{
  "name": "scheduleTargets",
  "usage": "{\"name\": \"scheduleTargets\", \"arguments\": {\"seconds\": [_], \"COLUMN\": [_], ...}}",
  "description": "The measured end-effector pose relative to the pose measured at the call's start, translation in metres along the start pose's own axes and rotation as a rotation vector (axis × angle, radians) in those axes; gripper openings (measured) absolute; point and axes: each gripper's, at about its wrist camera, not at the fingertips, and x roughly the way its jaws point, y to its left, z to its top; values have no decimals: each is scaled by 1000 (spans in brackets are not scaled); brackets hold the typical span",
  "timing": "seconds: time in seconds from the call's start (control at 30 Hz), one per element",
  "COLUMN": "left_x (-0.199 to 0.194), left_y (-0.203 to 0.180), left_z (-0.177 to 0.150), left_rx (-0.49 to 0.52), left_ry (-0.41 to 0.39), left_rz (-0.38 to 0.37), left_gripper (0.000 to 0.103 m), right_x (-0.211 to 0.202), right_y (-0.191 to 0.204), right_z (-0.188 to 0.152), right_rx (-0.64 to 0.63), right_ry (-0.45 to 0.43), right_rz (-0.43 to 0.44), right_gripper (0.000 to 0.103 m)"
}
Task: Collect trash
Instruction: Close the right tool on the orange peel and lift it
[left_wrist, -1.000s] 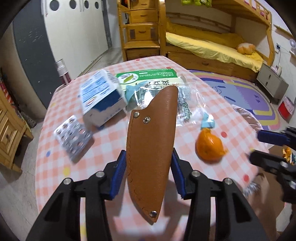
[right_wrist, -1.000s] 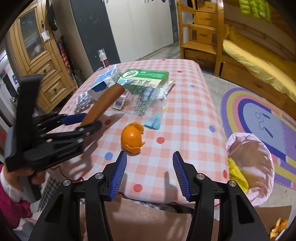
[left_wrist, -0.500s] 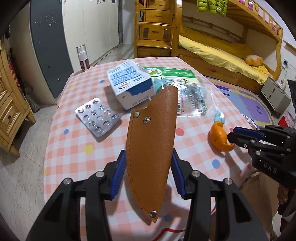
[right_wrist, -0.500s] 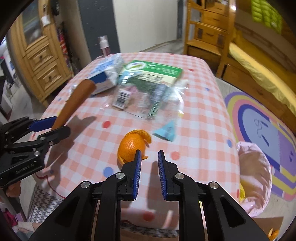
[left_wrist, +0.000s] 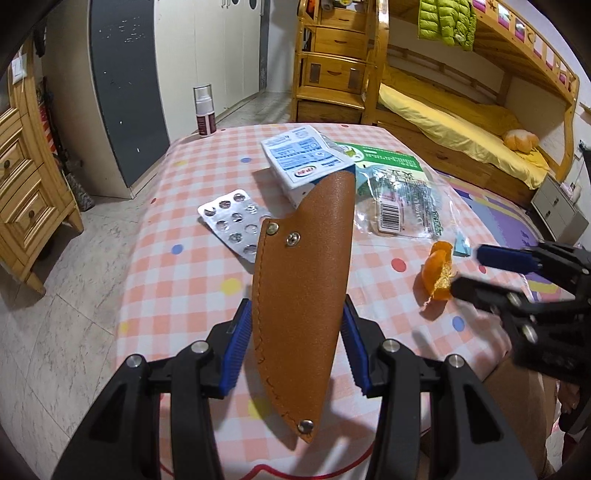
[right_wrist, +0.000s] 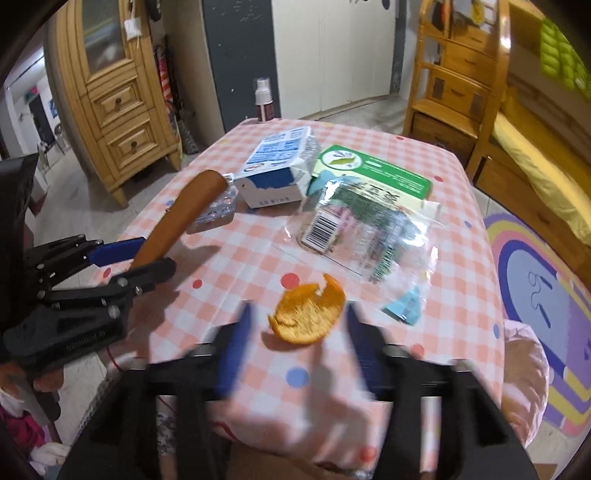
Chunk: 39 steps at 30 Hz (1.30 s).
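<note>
My left gripper (left_wrist: 295, 343) is shut on a brown leather sheath (left_wrist: 301, 280) and holds it above the table's near edge; it also shows in the right wrist view (right_wrist: 177, 218). My right gripper (right_wrist: 295, 343) is open, its blurred fingers either side of an orange peel (right_wrist: 308, 314) on the checked tablecloth (right_wrist: 236, 258). The peel also shows in the left wrist view (left_wrist: 437, 275). Other trash lies behind: a milk carton (right_wrist: 275, 173), a blister pack (left_wrist: 236, 225), a clear wrapper (right_wrist: 358, 218), a green packet (right_wrist: 380, 170) and a blue scrap (right_wrist: 404, 306).
A spray bottle (right_wrist: 263, 101) stands at the table's far edge. A pink-lined bin (right_wrist: 524, 369) sits on the floor right of the table. A wooden cabinet (right_wrist: 118, 92) stands left, a bunk bed (left_wrist: 461, 122) beyond the table.
My right gripper has opened wide and moved in around the orange peel. My left gripper has drawn back a little, still holding the sheath.
</note>
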Motion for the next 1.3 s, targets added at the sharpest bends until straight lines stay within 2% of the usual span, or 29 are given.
{"name": "scheduleTargets", "arguments": {"seconds": [0.07, 0.27, 0.53, 0.67, 0.77, 0.97, 1.0, 1.03, 1.17, 1.3], "left_x": [-1, 0, 0, 6, 6, 1, 1, 0, -3, -5], "left_y": [2, 0, -2, -5, -8, -5, -5, -6, -12, -24], "left_z": [0, -2, -4, -4, -4, -2, -2, -2, -2, -1], "left_rx": [-6, -4, 4, 6, 9, 3, 3, 6, 16, 35], "left_ry": [-3, 6, 10, 23, 25, 21, 21, 20, 18, 19], "left_rz": [-5, -14, -3, -10, -7, 14, 16, 18, 19, 6], "left_gripper": [46, 46, 46, 46, 46, 46, 46, 46, 46, 46], "right_x": [2, 23, 21, 22, 30, 43, 43, 42, 31, 18], "right_y": [-3, 0, -14, -20, -13, -6, -6, -5, -8, -15], "right_z": [-7, -12, -10, -12, -8, 1, 1, 1, -5, -12], "right_rx": [-2, -35, -36, -20, -58, -99, -105, -111, -100, -74], "right_ry": [24, 85, 74, 70, 77, 72, 71, 68, 43, 14], "right_rz": [20, 38, 59, 103, 97, 86, 83, 78, 78, 70], "right_gripper": [72, 72, 70, 69, 59, 57, 52, 39, 27, 26]}}
